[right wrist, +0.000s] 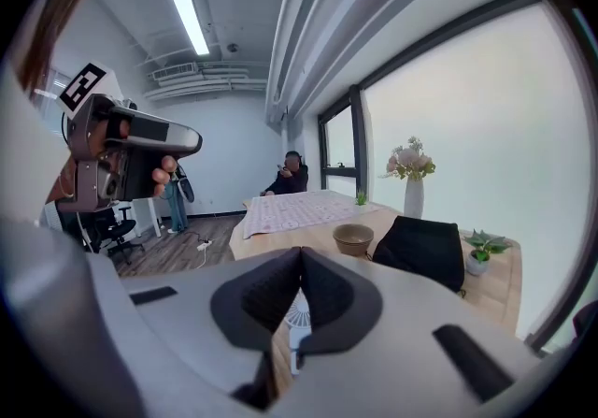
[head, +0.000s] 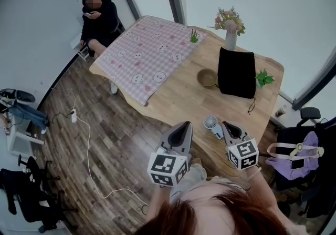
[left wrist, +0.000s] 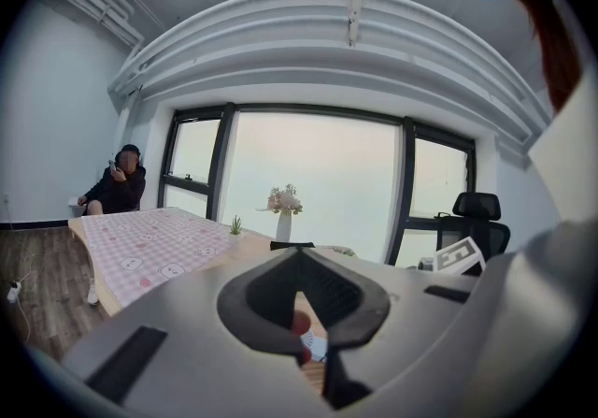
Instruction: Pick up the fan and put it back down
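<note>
A small white handheld fan (head: 210,122) lies flat on the wooden table (head: 178,97) near its front edge, handle pointing toward me. My right gripper (head: 227,125) hangs just right of the fan and above it, jaws shut with nothing between them. In the right gripper view the fan (right wrist: 297,318) shows below the closed tips (right wrist: 301,255), resting on the wood. My left gripper (head: 184,126) sits left of the fan, also shut and empty; a bit of the fan (left wrist: 314,347) is visible under its tips (left wrist: 299,253).
Behind the fan stand a black bag (head: 237,72), a brown bowl (head: 207,77), a vase of flowers (head: 230,26) and a small plant (head: 264,78). A pink checked cloth (head: 144,55) covers the far left half. A person (head: 100,18) sits at the far end. A chair with a purple bag (head: 296,155) stands at the right.
</note>
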Action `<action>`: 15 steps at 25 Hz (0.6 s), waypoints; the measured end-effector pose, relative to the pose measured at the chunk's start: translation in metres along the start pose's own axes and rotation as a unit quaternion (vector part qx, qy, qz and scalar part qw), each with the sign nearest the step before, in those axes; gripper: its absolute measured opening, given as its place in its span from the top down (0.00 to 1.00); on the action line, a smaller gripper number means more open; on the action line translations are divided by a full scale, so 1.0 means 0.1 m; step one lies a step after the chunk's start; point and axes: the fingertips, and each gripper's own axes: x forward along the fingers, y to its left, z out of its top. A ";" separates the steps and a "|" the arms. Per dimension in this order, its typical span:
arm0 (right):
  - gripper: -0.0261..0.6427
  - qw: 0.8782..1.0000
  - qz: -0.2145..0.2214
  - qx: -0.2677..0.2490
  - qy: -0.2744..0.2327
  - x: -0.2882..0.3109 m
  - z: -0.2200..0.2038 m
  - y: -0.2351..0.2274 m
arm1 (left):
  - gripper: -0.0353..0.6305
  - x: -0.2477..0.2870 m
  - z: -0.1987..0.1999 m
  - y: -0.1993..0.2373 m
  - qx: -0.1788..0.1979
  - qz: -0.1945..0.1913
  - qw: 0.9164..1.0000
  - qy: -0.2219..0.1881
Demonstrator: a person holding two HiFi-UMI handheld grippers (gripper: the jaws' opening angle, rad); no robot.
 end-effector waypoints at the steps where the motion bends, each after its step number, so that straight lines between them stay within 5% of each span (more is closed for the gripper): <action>1: 0.96 1.000 -0.001 0.001 -0.006 -0.02 0.04 0.00 | 0.93 -0.01 0.00 -0.01 0.001 0.000 1.000 -0.001; 15: 0.96 0.996 -0.011 -0.003 -0.090 -0.40 0.54 0.07 | 0.93 -0.12 0.03 -0.17 0.010 -0.002 1.000 -0.007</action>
